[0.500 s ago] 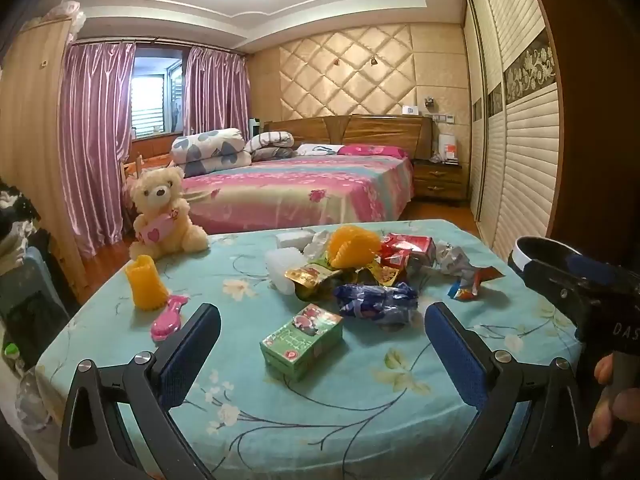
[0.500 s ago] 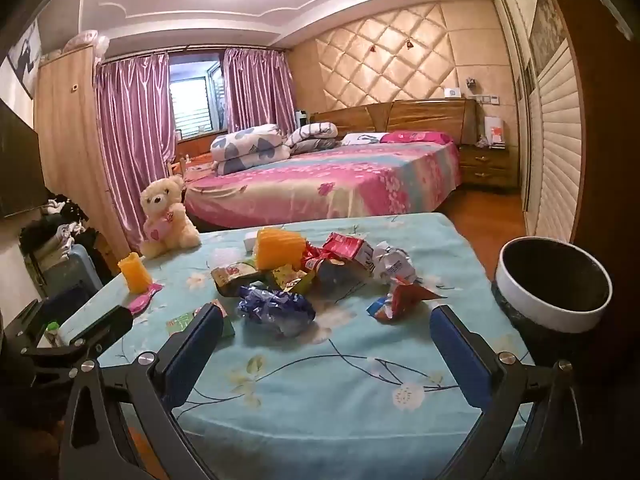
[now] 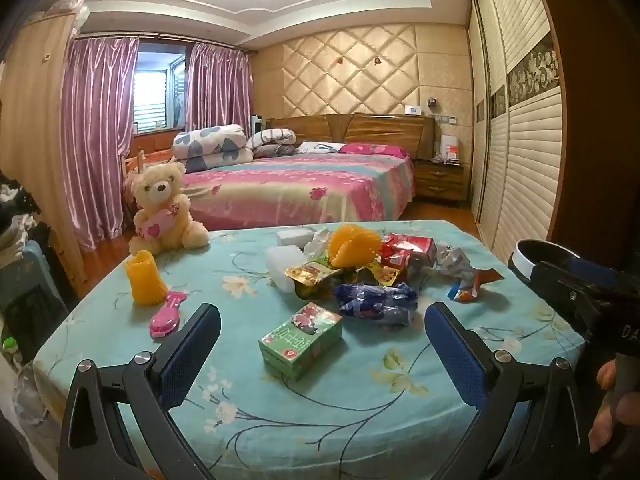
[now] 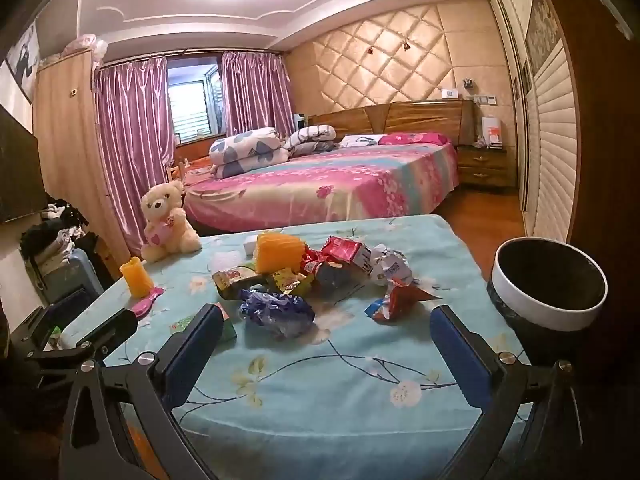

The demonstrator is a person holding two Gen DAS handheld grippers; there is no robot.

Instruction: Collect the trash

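Observation:
A pile of trash lies mid-table: a green carton (image 3: pixel 301 340), a crumpled blue wrapper (image 3: pixel 376 300) (image 4: pixel 278 310), a red-blue wrapper (image 3: pixel 468 286) (image 4: pixel 394 300), red packets (image 3: pixel 408 248) and an orange holder (image 3: pixel 352 244). A dark bin with a white rim (image 4: pixel 550 284) stands off the table's right edge. My left gripper (image 3: pixel 322 338) is open and empty, with the green carton between its fingers in view. My right gripper (image 4: pixel 326 340) is open and empty, short of the blue wrapper.
A teddy bear (image 3: pixel 162 208), a yellow cup (image 3: pixel 145 282) and a pink brush (image 3: pixel 166 316) sit at the table's left. The table wears a teal flowered cloth (image 3: pixel 360 400). A bed (image 3: pixel 304 188) stands behind; wardrobe doors line the right wall.
Both grippers have crept slightly forward toward the trash pile. Nothing was grasped or moved.

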